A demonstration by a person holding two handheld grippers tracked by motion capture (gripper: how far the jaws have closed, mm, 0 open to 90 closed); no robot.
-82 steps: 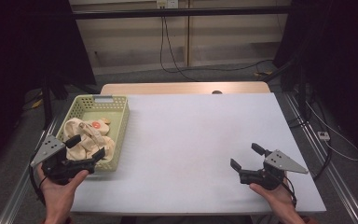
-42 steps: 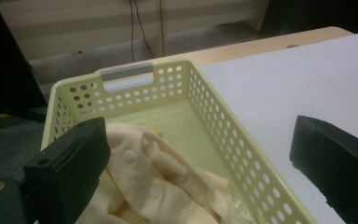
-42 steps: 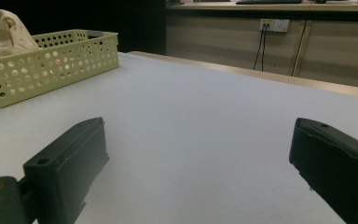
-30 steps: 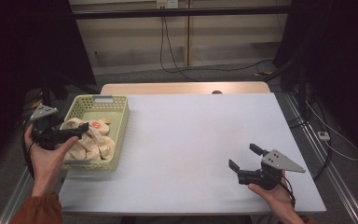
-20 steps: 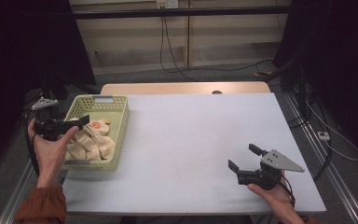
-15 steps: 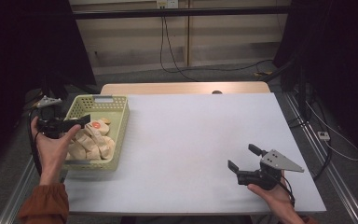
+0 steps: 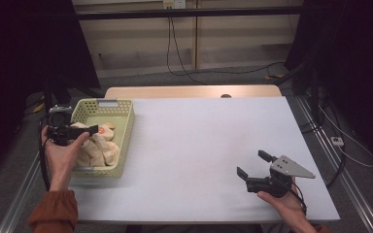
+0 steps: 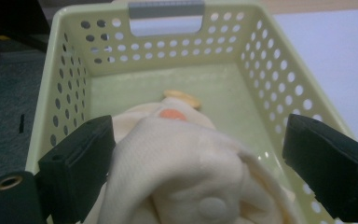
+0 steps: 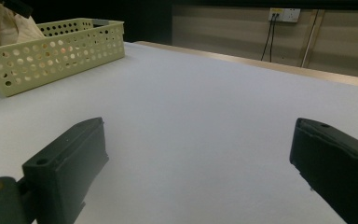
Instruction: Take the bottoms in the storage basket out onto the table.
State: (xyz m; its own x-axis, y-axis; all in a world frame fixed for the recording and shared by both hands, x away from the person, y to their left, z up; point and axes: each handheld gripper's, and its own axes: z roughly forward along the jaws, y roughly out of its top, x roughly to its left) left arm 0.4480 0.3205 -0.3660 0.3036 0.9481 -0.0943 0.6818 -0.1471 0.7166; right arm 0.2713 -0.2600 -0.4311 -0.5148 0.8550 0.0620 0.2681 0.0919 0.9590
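At the table's left edge, the left gripper [image 7: 80, 130] hangs over the pale green perforated basket [image 7: 125, 127], its jaws spread wide to either side of a cream fabric heap [image 7: 97, 148] that lies inside the basket, bunched toward the near end. The step in hand looks to be the reach for the cloth: the jaws straddle it but have not closed, and the next move would seem to call for lowering a little and pinching a firm fold before lifting it clear of the basket wall. The left gripper view brings out what the high view cannot: the cloth [image 8: 186, 172] rises between the black jaws, one jaw close against its fold and the other standing well apart from it, with an orange spot [image 8: 171, 114] on the fabric, a round button-like bump low on its front, and the bare basket floor beyond, up to the grey-trimmed handle slot [image 8: 166, 9]. Across the white table [image 7: 209, 141], toward the right, the right gripper [image 7: 253, 166] rests near the front edge in the person's hand, well apart from the basket, released and holding nothing. Its own view shows the open jaws framing bare tabletop, with the basket [image 9: 51, 51] far off at the upper left and the cloth [image 9: 9, 25] peeking above its rim.
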